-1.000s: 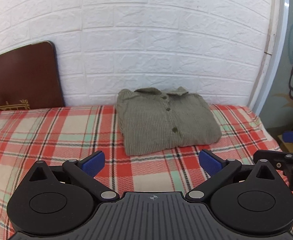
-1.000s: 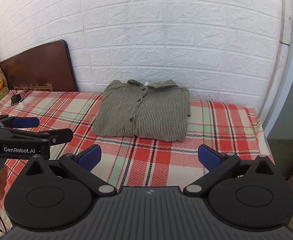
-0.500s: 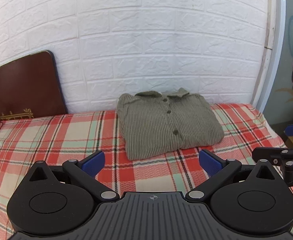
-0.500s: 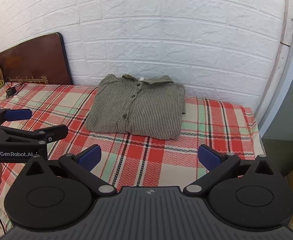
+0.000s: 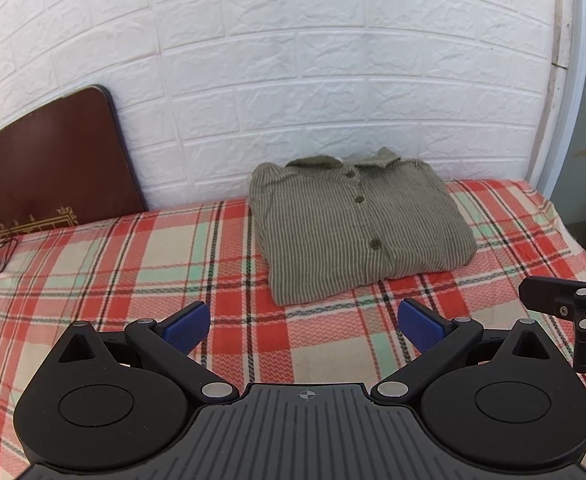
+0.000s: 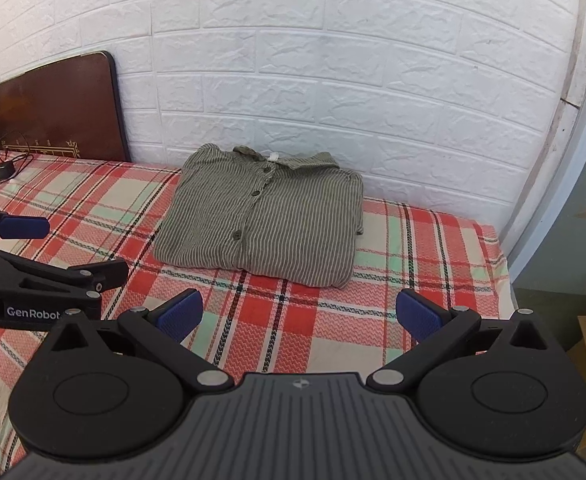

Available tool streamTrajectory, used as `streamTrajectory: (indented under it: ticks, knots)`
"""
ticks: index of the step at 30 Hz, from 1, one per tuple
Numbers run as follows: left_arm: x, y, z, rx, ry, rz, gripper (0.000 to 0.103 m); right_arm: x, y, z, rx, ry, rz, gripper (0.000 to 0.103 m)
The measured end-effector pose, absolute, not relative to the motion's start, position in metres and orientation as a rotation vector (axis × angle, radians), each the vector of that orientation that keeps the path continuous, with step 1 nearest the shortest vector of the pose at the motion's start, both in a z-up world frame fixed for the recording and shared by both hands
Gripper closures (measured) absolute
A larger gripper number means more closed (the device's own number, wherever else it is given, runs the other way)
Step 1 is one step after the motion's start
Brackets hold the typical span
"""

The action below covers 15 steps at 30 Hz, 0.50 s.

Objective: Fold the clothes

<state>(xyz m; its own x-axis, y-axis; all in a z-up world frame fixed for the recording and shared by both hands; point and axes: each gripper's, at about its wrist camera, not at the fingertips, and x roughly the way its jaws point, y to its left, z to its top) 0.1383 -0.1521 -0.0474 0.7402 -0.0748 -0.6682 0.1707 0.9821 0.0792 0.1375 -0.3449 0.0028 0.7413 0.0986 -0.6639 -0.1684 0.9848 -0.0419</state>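
A green striped button shirt (image 5: 357, 228) lies folded into a neat rectangle, collar toward the wall, on the red plaid bedspread (image 5: 133, 264). It also shows in the right wrist view (image 6: 265, 216). My left gripper (image 5: 303, 324) is open and empty, hanging in front of the shirt and apart from it. My right gripper (image 6: 299, 316) is open and empty, also short of the shirt. Each gripper shows at the edge of the other's view, the right one (image 5: 565, 304) and the left one (image 6: 33, 256).
A white brick wall (image 5: 333, 80) stands right behind the shirt. A brown board (image 5: 45, 164) leans on the wall at the left. A black charger with cable (image 6: 5, 168) lies on the bedspread (image 6: 333, 320) at far left. The bed's right edge (image 6: 501, 264) drops off.
Both grippers have pulled back and risen a little, so the shirt looks smaller and farther. The shirt has not moved. Both jaws stay open.
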Motion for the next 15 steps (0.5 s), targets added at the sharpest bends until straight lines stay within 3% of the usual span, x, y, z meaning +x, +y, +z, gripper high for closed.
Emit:
streamTrajectory:
  ticks: [15]
  knots:
    - [0.152,-0.152,-0.055,0.127,0.752,-0.14,0.0,0.15,-0.341,-0.005,-0.104,0.745,0.137,0.001]
